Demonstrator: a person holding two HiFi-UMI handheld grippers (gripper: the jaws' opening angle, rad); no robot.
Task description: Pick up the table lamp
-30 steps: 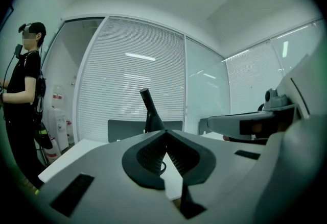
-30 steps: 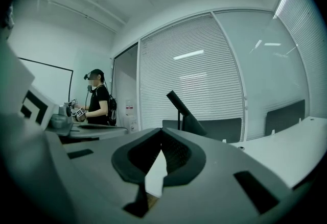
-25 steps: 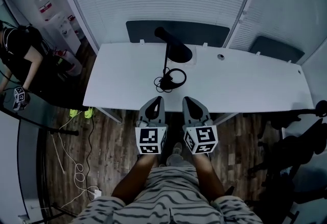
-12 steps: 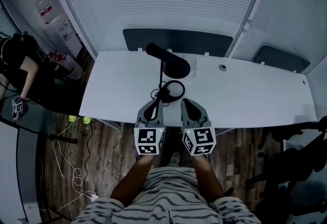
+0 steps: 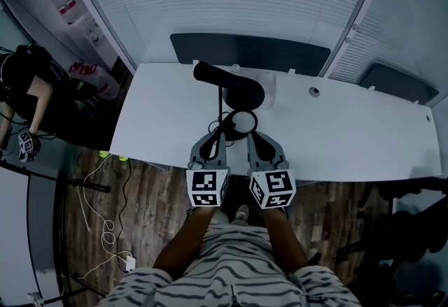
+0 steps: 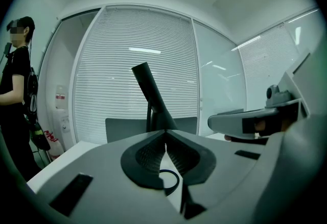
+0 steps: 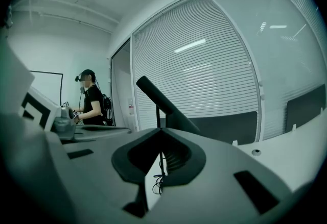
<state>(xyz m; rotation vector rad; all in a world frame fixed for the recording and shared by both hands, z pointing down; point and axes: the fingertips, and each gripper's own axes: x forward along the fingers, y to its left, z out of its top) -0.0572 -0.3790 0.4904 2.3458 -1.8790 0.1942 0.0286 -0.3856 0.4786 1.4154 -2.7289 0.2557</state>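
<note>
A black table lamp (image 5: 241, 91) stands on the white table (image 5: 364, 138), its long head (image 5: 210, 75) slanting up to the left and its black cable (image 5: 239, 122) coiled in front of the round base. My left gripper (image 5: 218, 136) and right gripper (image 5: 253, 138) reach side by side over the table's near edge, tips just short of the coil, both shut and empty. In the left gripper view the lamp (image 6: 151, 96) rises straight ahead above the shut left gripper (image 6: 164, 138). The right gripper view shows the lamp (image 7: 164, 99) beyond the shut right gripper (image 7: 162, 133).
A person in black (image 5: 28, 82) stands at the far left beside a water dispenser (image 5: 77, 19). Two dark chair backs (image 5: 280, 54) and white blinds lie behind the table. A cable hole (image 5: 314, 91) sits right of the lamp. White cord (image 5: 105, 229) lies on the wooden floor.
Both grippers have moved forward together, from in front of the table's edge to over it, close to the cable coil. The lamp has not moved.
</note>
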